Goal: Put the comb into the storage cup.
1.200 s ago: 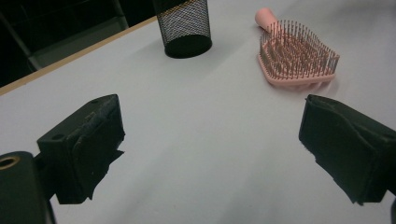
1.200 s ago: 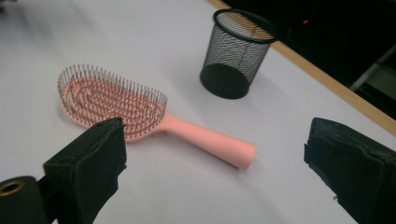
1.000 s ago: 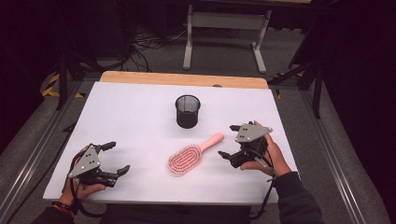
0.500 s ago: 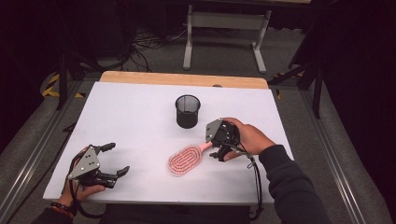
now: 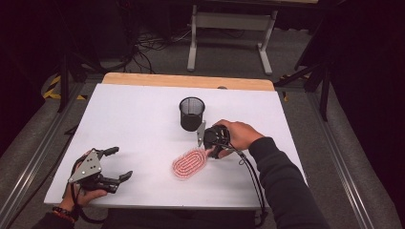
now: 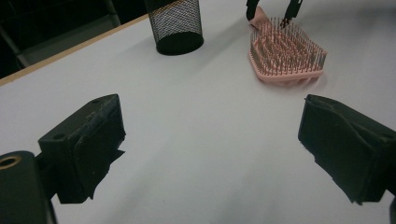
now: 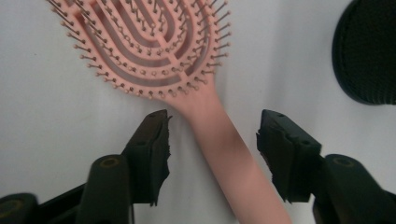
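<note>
Now the right hand-held gripper (image 7: 212, 154) straddles the handle of the pink hairbrush (image 7: 154, 46), its jaws just closing in, with a gap showing on both sides, so the pads are not pressing yet. That brush lies bristles up on the white desk (image 5: 133, 119), just in front of the black mesh pen cup (image 5: 191, 113). Well apart, the left hand-held gripper (image 5: 112, 164) rests near the desk's front edge, jaws spread wide on nothing.
</note>
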`<action>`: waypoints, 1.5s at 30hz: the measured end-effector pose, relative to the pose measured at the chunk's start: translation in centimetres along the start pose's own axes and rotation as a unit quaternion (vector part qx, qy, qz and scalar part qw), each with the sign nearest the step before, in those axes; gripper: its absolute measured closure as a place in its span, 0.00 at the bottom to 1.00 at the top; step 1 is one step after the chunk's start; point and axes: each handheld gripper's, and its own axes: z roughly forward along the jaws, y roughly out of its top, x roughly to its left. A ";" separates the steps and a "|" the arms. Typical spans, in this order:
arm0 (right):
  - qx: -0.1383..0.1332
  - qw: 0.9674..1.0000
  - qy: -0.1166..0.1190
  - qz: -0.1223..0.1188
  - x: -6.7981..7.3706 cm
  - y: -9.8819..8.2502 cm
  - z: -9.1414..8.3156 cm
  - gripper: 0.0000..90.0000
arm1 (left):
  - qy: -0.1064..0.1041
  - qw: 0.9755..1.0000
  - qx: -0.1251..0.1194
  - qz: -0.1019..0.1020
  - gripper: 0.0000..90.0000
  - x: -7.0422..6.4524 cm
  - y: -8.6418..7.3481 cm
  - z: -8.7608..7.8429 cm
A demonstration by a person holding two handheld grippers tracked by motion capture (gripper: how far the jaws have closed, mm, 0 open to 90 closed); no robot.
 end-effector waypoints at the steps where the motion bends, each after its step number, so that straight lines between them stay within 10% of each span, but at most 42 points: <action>1: 0.002 1.000 0.003 -0.003 0.0 0.1 0.0 0.52 | 0.000 1.000 0.000 0.000 0.09 0.0 0.0 0.0; 21: 0.037 0.995 0.054 -0.069 -0.4 1.5 1.9 0.74 | -0.007 1.000 0.013 -0.002 0.09 0.0 -0.2 0.4; 27: 0.031 0.997 0.049 -0.055 0.5 1.6 1.7 0.78 | -0.002 1.000 0.014 -0.003 0.10 0.1 -0.2 0.4; 35: -0.041 0.999 0.035 -0.006 1.6 -0.1 1.4 0.78 | 0.002 1.000 0.009 -0.012 0.10 0.2 -0.2 0.3; 45: -0.136 0.989 -0.013 0.049 2.7 -2.3 1.4 0.78 | 0.000 1.000 0.012 -0.026 0.10 0.2 -0.2 0.7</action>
